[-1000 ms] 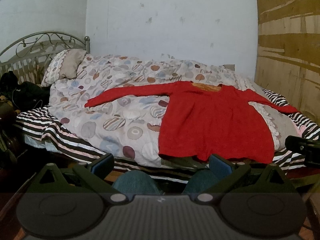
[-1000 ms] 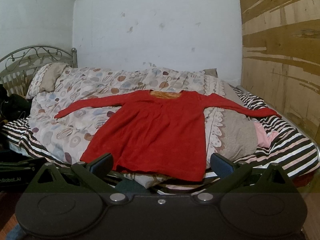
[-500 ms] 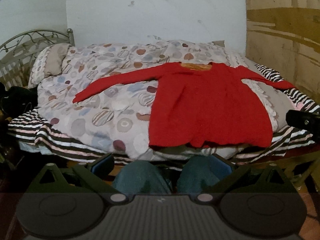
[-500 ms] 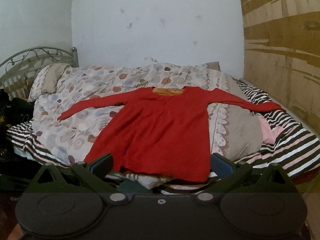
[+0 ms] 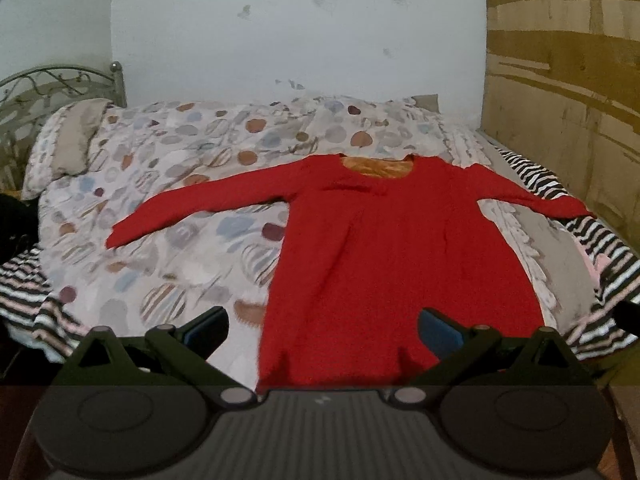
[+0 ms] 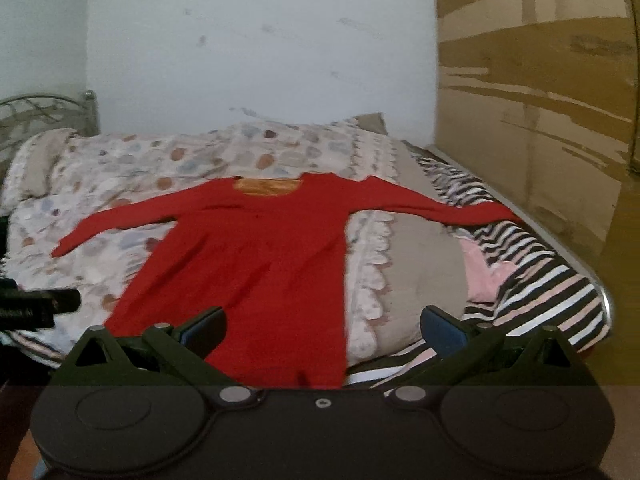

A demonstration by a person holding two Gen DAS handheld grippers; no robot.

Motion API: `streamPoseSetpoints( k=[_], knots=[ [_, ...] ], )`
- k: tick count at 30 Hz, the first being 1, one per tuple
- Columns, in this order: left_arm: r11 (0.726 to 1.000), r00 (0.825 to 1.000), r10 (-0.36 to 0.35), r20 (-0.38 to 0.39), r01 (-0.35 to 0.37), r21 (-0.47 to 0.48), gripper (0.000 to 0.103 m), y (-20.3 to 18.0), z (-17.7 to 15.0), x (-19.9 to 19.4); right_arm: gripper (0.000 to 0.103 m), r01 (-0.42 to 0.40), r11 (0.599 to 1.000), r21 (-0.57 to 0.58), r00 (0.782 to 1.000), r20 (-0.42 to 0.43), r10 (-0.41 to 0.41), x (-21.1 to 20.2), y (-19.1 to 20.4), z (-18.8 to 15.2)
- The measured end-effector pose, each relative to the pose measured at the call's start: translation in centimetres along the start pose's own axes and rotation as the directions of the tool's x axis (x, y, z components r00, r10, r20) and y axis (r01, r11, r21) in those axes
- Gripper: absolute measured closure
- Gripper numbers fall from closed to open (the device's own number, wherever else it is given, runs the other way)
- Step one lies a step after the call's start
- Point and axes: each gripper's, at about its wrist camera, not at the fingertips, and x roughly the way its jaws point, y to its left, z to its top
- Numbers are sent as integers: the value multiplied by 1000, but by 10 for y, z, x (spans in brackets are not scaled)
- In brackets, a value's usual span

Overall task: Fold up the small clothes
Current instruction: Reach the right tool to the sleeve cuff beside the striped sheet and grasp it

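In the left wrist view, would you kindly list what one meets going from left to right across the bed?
Metal headboard → pillow → spotted duvet → red top → striped sheet → wooden board.

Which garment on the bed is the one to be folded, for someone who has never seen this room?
Find the bed against the white wall, covered by a quilt printed with circles. On that quilt lies a red long-sleeved top, flat, sleeves spread wide. It is the only plain red piece, with an orange lining at the neck.
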Motion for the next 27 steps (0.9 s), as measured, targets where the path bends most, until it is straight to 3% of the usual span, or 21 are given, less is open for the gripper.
streamPoseSetpoints(
  k=[3,13,20,27],
  knots=[
    [1000,1000,10,1,-10,-20,0,-1,24,35,0,34,999,37,999,-1,-34,24,-14,11],
    [999,999,35,27,-33,-40,0,-3,76,151,0,64,976,208,989,116,-89,140,-87,47],
    [999,1000,10,-12,-10,-38,0,-8,84,224,0,62,958,279,993,75,-86,242,-138,80],
    [1000,999,-23,-31,23,-14,0,-11,85,271,0,263,930,257,960,27,-279,348,-205,106]
  ],
)
